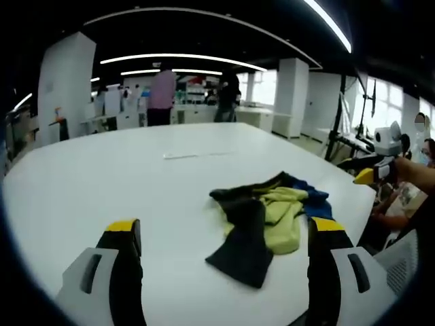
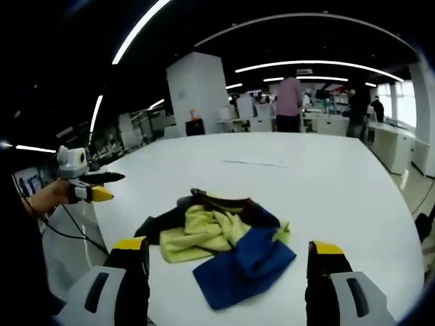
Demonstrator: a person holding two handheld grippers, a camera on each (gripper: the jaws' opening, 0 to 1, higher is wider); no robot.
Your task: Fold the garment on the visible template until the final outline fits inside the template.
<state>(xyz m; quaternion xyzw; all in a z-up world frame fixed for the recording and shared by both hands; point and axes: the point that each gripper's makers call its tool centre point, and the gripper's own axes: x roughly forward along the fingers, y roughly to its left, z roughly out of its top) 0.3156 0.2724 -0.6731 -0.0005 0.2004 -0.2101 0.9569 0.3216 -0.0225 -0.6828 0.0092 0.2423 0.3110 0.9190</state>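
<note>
A crumpled garment (image 1: 268, 217) in black, yellow-green and blue lies in a heap on the white table (image 1: 102, 176). My left gripper (image 1: 225, 225) is open, its yellow-tipped jaws standing wide apart just short of the heap, nothing between them. In the right gripper view the same garment (image 2: 217, 238) lies ahead, blue part nearest. My right gripper (image 2: 228, 246) is open too, over the table's near edge. Each gripper shows in the other's view, held by a hand off the table's side: the right gripper (image 1: 372, 174) and the left gripper (image 2: 92, 187).
A thin pale strip (image 1: 197, 155) lies on the table beyond the garment, also seen as a faint strip (image 2: 255, 163). The table's edge (image 1: 353, 204) curves close by the heap. A seated person (image 1: 408, 197) is at that side. People (image 1: 163, 95) stand among desks and pillars far behind.
</note>
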